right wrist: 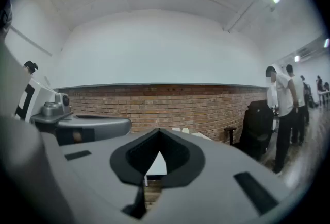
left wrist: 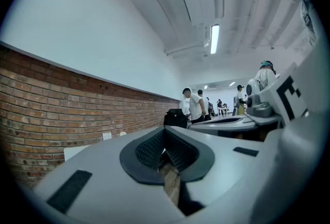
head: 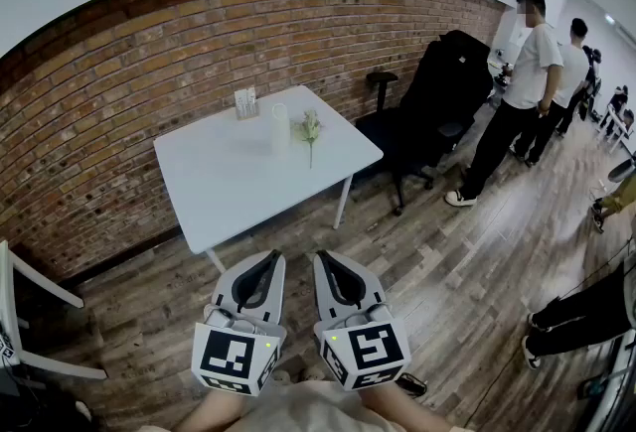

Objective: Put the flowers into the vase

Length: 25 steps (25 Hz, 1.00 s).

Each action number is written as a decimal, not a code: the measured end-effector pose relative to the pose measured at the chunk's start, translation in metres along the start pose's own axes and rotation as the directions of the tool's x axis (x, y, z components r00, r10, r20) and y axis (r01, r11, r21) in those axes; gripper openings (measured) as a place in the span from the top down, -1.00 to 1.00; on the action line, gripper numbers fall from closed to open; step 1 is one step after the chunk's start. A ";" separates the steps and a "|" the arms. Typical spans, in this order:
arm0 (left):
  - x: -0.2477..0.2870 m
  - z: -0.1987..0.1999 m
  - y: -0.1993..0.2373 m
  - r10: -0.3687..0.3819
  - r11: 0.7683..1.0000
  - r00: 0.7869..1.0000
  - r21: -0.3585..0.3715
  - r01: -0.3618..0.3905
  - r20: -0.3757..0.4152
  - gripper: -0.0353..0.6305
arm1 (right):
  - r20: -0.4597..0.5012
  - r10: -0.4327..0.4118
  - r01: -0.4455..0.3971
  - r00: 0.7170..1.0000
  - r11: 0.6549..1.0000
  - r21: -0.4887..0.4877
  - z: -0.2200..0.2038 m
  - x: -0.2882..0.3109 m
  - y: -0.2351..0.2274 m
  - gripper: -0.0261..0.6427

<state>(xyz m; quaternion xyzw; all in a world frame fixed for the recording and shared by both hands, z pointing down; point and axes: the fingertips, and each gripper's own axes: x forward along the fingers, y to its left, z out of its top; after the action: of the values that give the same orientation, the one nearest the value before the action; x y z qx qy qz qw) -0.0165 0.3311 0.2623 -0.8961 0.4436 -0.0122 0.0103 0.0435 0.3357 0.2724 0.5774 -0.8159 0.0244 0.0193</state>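
Observation:
A white square table [head: 229, 187] stands against the brick wall, some way ahead of me. On it stand a pale, tall vase [head: 280, 128] and, just right of it, a small bunch of white flowers [head: 310, 129] lying with the stem toward me. My left gripper [head: 272, 261] and right gripper [head: 324, 261] are held side by side low in the head view. Both point level at the table, well short of it. Each is shut with nothing between its jaws, as the left gripper view [left wrist: 164, 131] and the right gripper view [right wrist: 158, 132] also show.
A small clear holder [head: 245, 103] sits at the table's far edge. A black office chair draped with a dark coat [head: 437, 97] stands right of the table. Several people [head: 522, 82] stand at the right. A white chair frame [head: 25, 321] is at the left, on the wooden floor.

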 end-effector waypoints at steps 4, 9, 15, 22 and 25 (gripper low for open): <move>0.005 0.000 -0.005 -0.002 1.000 1.000 0.008 0.002 -0.001 0.87 | 0.005 0.003 -0.003 1.000 1.000 -0.007 0.003 -0.001 -0.006 0.91; 0.010 0.000 -0.013 -0.005 1.000 1.000 0.015 0.005 -0.004 0.87 | 0.005 0.006 -0.006 1.000 1.000 -0.002 0.001 -0.005 -0.014 0.91; 0.020 -0.003 -0.025 0.002 1.000 1.000 0.018 -0.001 -0.015 0.87 | 0.008 0.007 -0.007 1.000 1.000 0.022 -0.004 -0.008 -0.032 0.91; 0.030 -0.010 -0.040 0.013 1.000 1.000 0.029 -0.012 -0.024 0.87 | 0.010 0.014 -0.014 1.000 0.999 0.041 -0.012 -0.015 -0.053 0.91; 0.035 -0.013 -0.042 0.023 0.999 0.999 0.030 -0.022 -0.035 0.87 | 0.005 0.019 -0.019 1.000 0.999 0.047 -0.014 -0.014 -0.060 0.91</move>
<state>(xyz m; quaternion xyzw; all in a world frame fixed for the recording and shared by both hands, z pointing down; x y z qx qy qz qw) 0.0376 0.3291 0.2771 -0.8904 0.4536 -0.0346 0.0160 0.1052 0.3299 0.2867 0.5700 -0.8205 0.0424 0.0037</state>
